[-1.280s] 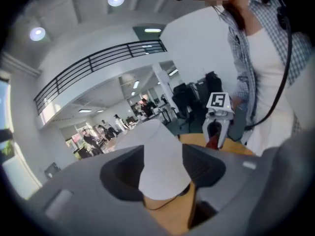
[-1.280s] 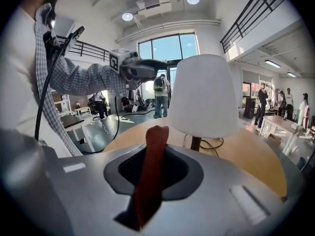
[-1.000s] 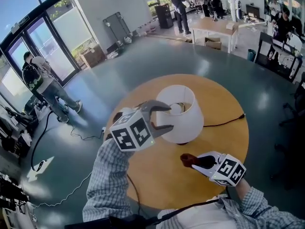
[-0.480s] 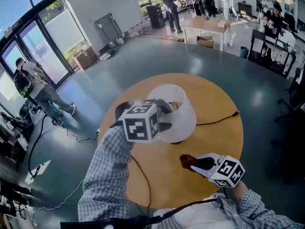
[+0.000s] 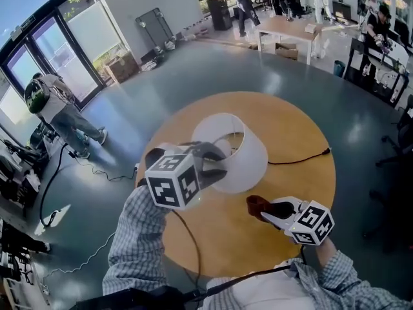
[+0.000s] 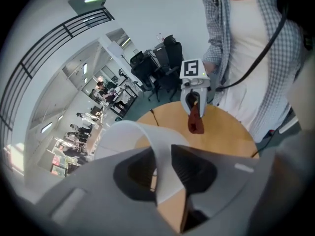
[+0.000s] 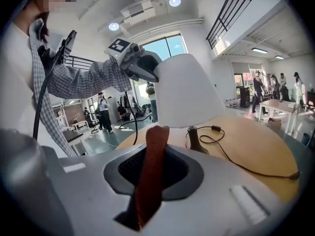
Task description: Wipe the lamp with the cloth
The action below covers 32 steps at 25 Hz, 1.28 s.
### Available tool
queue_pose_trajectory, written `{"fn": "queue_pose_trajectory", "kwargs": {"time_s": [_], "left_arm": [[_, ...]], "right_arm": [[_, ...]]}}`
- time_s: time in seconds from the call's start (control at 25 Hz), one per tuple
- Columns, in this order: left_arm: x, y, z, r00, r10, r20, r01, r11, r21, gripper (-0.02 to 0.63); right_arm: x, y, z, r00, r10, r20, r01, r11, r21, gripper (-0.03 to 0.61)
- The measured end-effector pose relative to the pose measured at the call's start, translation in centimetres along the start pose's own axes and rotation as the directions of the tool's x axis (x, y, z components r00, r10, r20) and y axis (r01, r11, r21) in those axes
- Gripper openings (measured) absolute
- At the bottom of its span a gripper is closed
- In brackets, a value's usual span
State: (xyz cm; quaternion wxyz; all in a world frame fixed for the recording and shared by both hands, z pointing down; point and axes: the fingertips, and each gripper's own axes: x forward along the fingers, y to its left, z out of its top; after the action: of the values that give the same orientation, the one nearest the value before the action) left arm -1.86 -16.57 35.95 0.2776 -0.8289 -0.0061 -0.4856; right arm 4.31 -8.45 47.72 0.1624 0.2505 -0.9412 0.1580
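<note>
My left claw (image 6: pixel 165 167) has just been closing and pinches the shade rim of the lamp (image 5: pixel 248 163), which stands on the counter (image 5: pixel 287 128). My right claw (image 5: pixel 266 210) clamps the cloth (image 5: pixel 255 205), near the lamp, not touching.

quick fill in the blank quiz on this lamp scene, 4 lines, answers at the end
1. The right gripper is shut on a reddish-brown ___.
2. The lamp stands on a round ___ table.
3. The lampshade is plain ___ in colour.
4. A black ___ trails from the lamp across the table.

Missing words: cloth; wooden; white; cord.
</note>
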Motion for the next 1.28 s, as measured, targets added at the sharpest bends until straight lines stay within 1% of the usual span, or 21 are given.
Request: {"fn": "queue_pose_trajectory", "kwargs": {"time_s": [0.12, 0.2, 0.28, 0.36, 0.44, 0.52, 0.64, 0.72, 0.84, 0.92, 1.0, 1.04, 1.12, 1.28], "left_arm": [[-0.8, -0.8, -0.7, 1.000, -0.006, 0.020, 0.007, 0.999, -0.050, 0.086], [-1.3, -1.0, -1.4, 0.999, 0.000, 0.035, 0.003, 0.996, -0.086, 0.078], [-1.8, -1.1, -2.3, 0.999, 0.019, 0.051, -0.012, 0.992, -0.128, 0.075], [-2.6, -1.2, -3.6, 0.996, 0.052, 0.068, -0.039, 0.983, -0.182, 0.074], [-3.3, -1.6, -4.8, 0.991, 0.095, 0.096, -0.069, 0.966, -0.248, 0.074], [-3.9, -2.1, -6.0, 0.982, 0.142, 0.127, -0.095, 0.944, -0.317, 0.072], [-4.9, -2.7, -7.7, 0.966, 0.206, 0.158, -0.129, 0.908, -0.398, 0.072], [-5.3, -2.9, -8.6, 0.955, 0.241, 0.172, -0.145, 0.887, -0.439, 0.072], [-5.6, -3.1, -9.8, 0.942, 0.278, 0.189, -0.156, 0.860, -0.486, 0.074], [-5.8, -3.3, -10.3, 0.934, 0.295, 0.200, -0.158, 0.845, -0.510, 0.074], [-6.1, -3.4, -10.6, 0.929, 0.307, 0.207, -0.159, 0.835, -0.526, 0.074], [-6.2, -3.4, -10.7, 0.927, 0.311, 0.209, -0.159, 0.832, -0.532, 0.074], [-6.2, -3.4, -10.6, 0.924, 0.316, 0.214, -0.158, 0.828, -0.539, 0.074], [-6.4, -3.0, -10.9, 0.920, 0.324, 0.221, -0.155, 0.817, -0.555, 0.075]], "right_arm": [[0.3, -0.8, 0.2, 1.000, -0.012, 0.003, 0.012, 1.000, 0.017, 0.068], [0.5, -1.7, 0.4, 0.999, -0.036, 0.014, 0.035, 0.998, 0.046, 0.069], [0.4, -3.0, 0.9, 0.996, -0.077, 0.037, 0.073, 0.993, 0.094, 0.067], [0.3, -4.5, 1.6, 0.990, -0.118, 0.076, 0.105, 0.981, 0.161, 0.067], [0.4, -5.9, 2.7, 0.982, -0.141, 0.126, 0.109, 0.967, 0.229, 0.068], [0.8, -7.0, 3.9, 0.975, -0.142, 0.169, 0.092, 0.958, 0.273, 0.068], [2.5, -7.8, 6.1, 0.971, -0.113, 0.209, 0.049, 0.956, 0.289, 0.068], [4.5, -8.2, 7.2, 0.972, -0.086, 0.217, 0.020, 0.956, 0.292, 0.067], [8.3, -8.9, 7.6, 0.978, -0.043, 0.202, -0.023, 0.949, 0.314, 0.067], [10.9, -8.8, 7.9, 0.981, -0.001, 0.194, -0.064, 0.943, 0.326, 0.067], [13.2, -8.4, 8.3, 0.982, 0.034, 0.185, -0.094, 0.940, 0.329, 0.067], [14.2, -8.3, 8.3, 0.984, 0.039, 0.175, -0.096, 0.940, 0.328, 0.067], [15.6, -8.9, 7.6, 0.990, 0.019, 0.140, -0.064, 0.942, 0.329, 0.067], [16.9, -12.7, 4.3, 0.996, -0.082, 0.025, 0.068, 0.932, 0.355, 0.067]]}}
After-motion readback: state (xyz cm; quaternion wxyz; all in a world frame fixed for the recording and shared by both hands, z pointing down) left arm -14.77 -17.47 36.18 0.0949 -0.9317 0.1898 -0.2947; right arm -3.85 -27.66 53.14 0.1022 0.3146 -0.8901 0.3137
